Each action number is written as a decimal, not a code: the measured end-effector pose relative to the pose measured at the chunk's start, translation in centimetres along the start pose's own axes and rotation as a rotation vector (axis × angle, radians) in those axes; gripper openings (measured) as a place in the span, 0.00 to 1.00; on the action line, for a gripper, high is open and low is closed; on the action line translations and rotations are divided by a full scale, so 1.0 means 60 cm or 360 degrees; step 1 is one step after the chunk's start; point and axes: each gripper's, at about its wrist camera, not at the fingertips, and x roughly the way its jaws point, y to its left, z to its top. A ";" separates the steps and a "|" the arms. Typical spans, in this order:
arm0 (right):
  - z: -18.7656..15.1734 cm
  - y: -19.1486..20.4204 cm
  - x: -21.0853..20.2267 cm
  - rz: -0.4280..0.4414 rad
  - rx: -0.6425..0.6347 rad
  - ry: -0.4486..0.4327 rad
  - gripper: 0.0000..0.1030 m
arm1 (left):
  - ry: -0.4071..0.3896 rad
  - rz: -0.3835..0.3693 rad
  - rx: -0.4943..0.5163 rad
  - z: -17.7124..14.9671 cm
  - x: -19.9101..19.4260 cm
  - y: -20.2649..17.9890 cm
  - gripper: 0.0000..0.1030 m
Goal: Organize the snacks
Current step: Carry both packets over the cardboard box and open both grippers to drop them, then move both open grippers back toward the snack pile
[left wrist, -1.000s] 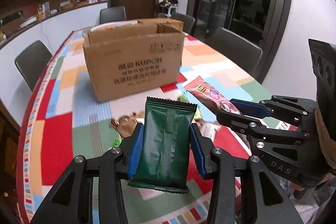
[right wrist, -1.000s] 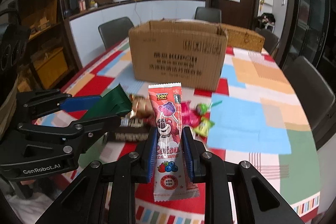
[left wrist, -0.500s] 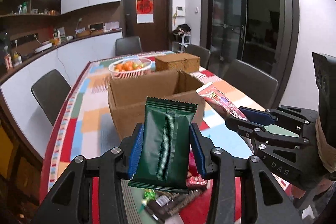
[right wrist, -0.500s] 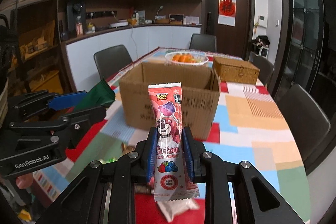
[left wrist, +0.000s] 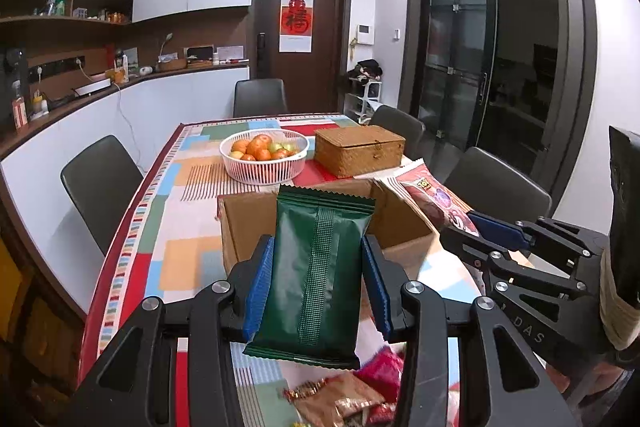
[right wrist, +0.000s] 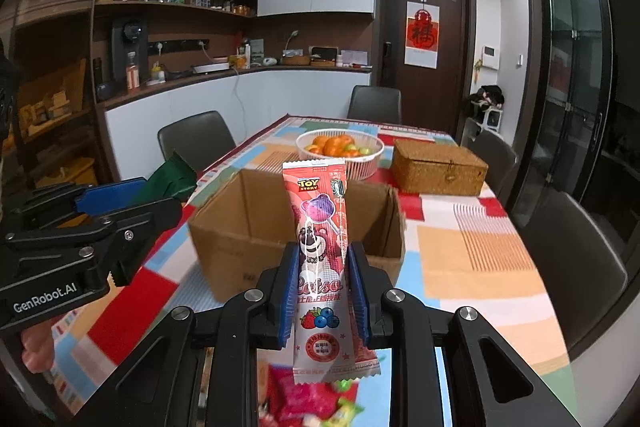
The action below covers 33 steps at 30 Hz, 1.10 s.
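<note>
While the open-topped corrugated cardboard box [left wrist: 320, 227] stands on the patchwork-coloured tablecloth [left wrist: 180, 227], both grippers hover on its near side, each clamped on a snack. The left gripper [left wrist: 318, 283] pinches a dark green foil packet [left wrist: 320, 275] between its ribbed blue pads [left wrist: 258, 287]; the packet is flat and rectangular, upright, with crimped, serrated ends and a ridged seam down its middle. The right gripper [right wrist: 323, 287] has its jaws drawn nearly together on a long, narrow, glossy pink lollipop wrapper [right wrist: 322, 267] printed with a cartoon bear, also upright.

Beyond the box sit a white slatted plastic basket [left wrist: 264, 163] of round orange and green fruit and, to its right, a lidded woven wicker case [left wrist: 358, 151]. On the near side of the box, under the grippers, loose crinkled sweet wrappers [left wrist: 344, 399] lie blurred on the cloth.

Compared with a second ago, the box appears lower in both views: then only its printed front wall showed, now its open top and inner walls are visible, and the fruit basket and wicker case have come into sight. Both grips look unchanged.
</note>
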 end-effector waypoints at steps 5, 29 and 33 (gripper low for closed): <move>0.028 -0.008 0.037 -0.0014 0.0008 0.0002 0.24 | 0.0019 0.0015 -0.0009 0.027 0.042 0.022 0.42; 0.058 -0.060 0.206 0.0029 0.0157 0.0234 0.50 | 0.0198 0.0158 -0.0034 0.064 0.199 0.055 0.63; 0.059 -0.060 0.188 -0.0019 0.0138 0.0190 0.51 | 0.0179 0.0147 -0.0019 0.053 0.171 0.045 0.66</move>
